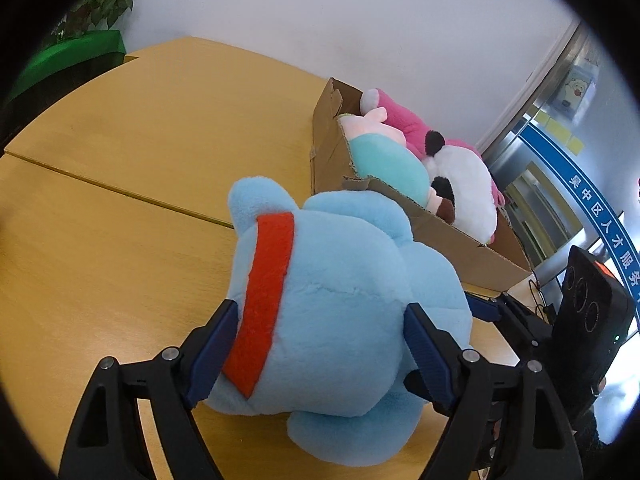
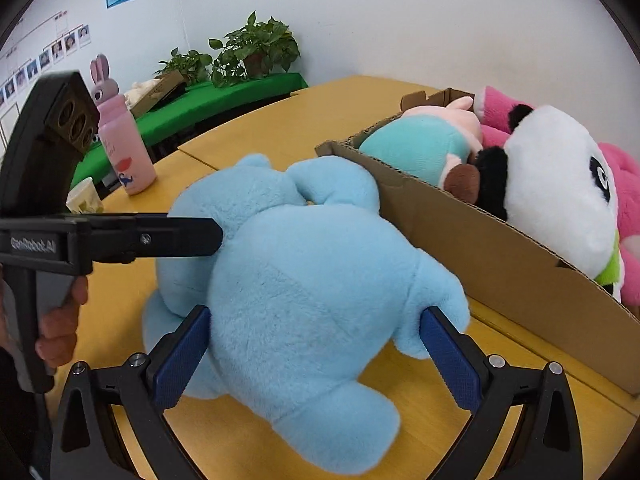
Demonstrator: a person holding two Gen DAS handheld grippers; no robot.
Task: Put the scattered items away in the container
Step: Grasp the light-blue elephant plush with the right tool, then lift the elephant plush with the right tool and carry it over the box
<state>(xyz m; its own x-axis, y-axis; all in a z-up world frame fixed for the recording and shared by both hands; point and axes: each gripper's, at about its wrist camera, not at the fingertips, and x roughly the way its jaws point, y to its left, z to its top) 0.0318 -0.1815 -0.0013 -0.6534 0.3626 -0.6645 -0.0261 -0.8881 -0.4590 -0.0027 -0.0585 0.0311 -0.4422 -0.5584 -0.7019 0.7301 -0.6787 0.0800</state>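
Note:
A large light-blue plush toy [image 1: 340, 300] with a red collar [image 1: 264, 292] lies on the yellow wooden table [image 1: 120, 200], right beside an open cardboard box [image 1: 332, 152]. My left gripper [image 1: 320, 312] is open and straddles the toy at the collar, its blue pads at the fur on both sides. My right gripper [image 2: 316, 312] is open too and straddles the blue plush toy [image 2: 312, 272] at its lower body. In the box [image 2: 480, 240] lie a panda plush [image 2: 560, 184], a teal-and-pink plush [image 2: 420, 148] and a pink plush [image 2: 496, 104].
A pink rabbit-eared bottle [image 2: 128, 148] and a paper cup [image 2: 84, 200] stand at the table's far left. Potted plants [image 2: 256, 48] sit on a green-covered bench [image 2: 240, 88] behind it. A person's hand [image 2: 60, 332] grips the left tool's handle. A wall rises behind the box.

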